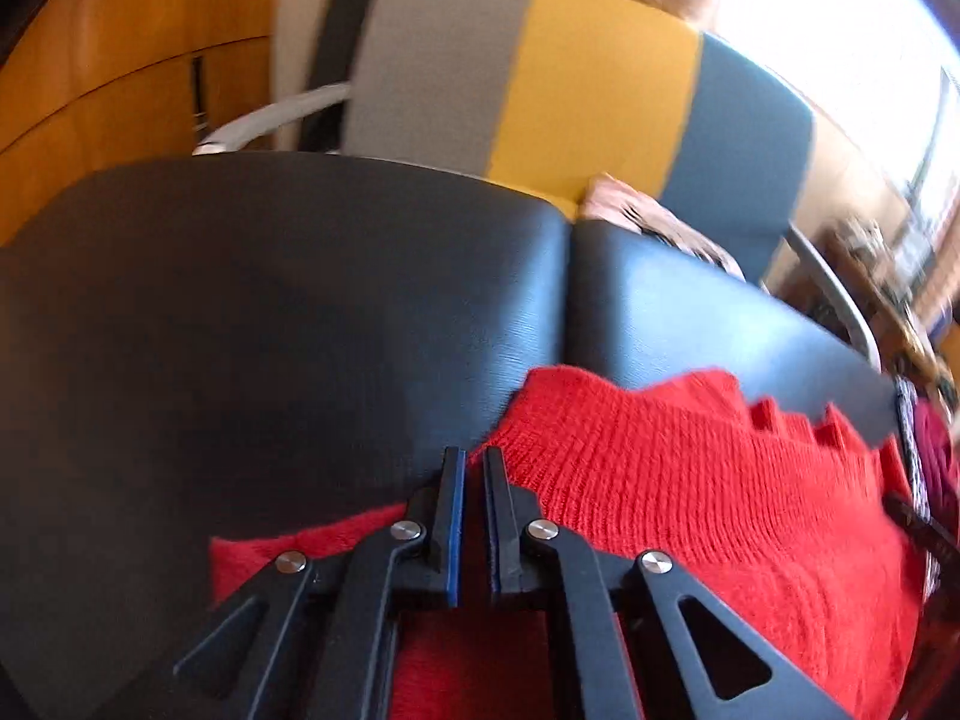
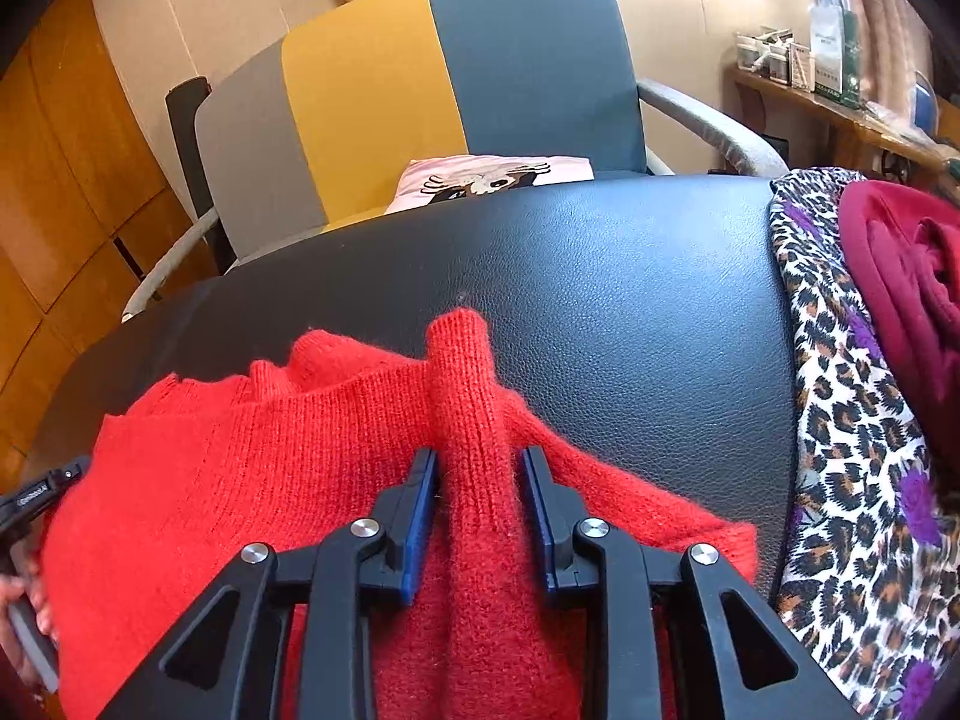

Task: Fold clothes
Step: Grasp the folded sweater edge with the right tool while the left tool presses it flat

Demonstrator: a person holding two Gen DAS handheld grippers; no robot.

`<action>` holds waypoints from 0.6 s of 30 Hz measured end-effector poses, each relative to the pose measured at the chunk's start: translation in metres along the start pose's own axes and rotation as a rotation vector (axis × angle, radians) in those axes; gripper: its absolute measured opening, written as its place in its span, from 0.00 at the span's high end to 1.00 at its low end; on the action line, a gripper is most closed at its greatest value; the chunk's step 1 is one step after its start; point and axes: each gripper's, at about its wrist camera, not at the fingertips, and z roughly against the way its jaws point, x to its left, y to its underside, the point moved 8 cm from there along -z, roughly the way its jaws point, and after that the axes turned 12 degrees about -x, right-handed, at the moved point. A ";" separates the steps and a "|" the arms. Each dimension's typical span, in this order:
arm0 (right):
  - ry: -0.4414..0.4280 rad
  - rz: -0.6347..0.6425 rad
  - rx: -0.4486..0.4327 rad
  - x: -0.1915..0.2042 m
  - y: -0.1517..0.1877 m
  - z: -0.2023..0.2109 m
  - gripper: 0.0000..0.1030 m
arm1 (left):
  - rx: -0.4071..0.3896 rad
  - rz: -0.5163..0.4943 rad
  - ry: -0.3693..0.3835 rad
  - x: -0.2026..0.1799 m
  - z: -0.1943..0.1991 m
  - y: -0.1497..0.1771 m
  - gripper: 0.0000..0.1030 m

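Note:
A red knit sweater (image 1: pixel 690 480) lies on a black leather surface (image 1: pixel 270 312). My left gripper (image 1: pixel 474 456) is at the sweater's left edge, its jaws nearly shut with red knit between them. In the right wrist view the sweater (image 2: pixel 240 468) spreads across the lower half. My right gripper (image 2: pixel 480 456) is shut on a bunched ridge of the sweater (image 2: pixel 468 396) that stands up between the fingers. The left gripper's body (image 2: pixel 36 498) shows at the left edge of that view, with a hand below it.
A grey, yellow and blue chair (image 2: pixel 420 78) stands behind the black surface (image 2: pixel 630 300), with a pink printed garment (image 2: pixel 492 177) on its seat. A leopard-print cloth (image 2: pixel 852 420) and a dark red garment (image 2: pixel 906 276) lie at the right. Wooden panels are at the left.

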 end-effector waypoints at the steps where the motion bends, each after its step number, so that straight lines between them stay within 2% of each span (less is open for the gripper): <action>1: -0.009 -0.005 0.003 0.000 0.000 0.000 0.69 | 0.011 0.007 0.009 -0.001 0.003 0.000 0.95; 2: -0.017 -0.010 0.006 0.000 0.000 0.000 0.66 | 0.019 0.037 0.023 0.002 0.010 -0.001 0.94; 4: -0.029 -0.024 0.034 0.000 -0.003 0.002 0.58 | -0.019 0.167 0.087 0.007 0.032 -0.008 0.94; 6: -0.024 -0.046 0.051 -0.002 -0.007 0.010 0.58 | -0.083 0.214 0.121 0.008 0.051 -0.016 0.94; 9: -0.033 -0.067 -0.060 0.002 -0.020 0.047 0.57 | -0.156 0.165 0.180 -0.016 0.078 -0.015 0.93; 11: -0.053 0.006 -0.097 0.020 -0.017 0.062 0.56 | -0.150 0.102 0.236 -0.036 0.086 -0.007 0.93; 13: -0.085 0.108 -0.081 0.042 -0.006 0.063 0.60 | -0.106 0.037 0.255 -0.054 0.080 0.010 0.93; 15: -0.093 0.194 -0.036 0.054 0.008 0.054 0.65 | -0.052 -0.021 0.209 -0.055 0.066 0.028 0.93; 16: -0.072 0.221 -0.003 0.053 0.016 0.047 0.70 | -0.048 -0.028 0.187 -0.050 0.061 0.035 0.93; 18: -0.022 0.207 0.016 0.036 0.026 0.038 0.70 | -0.074 0.019 0.230 -0.044 0.054 0.038 0.93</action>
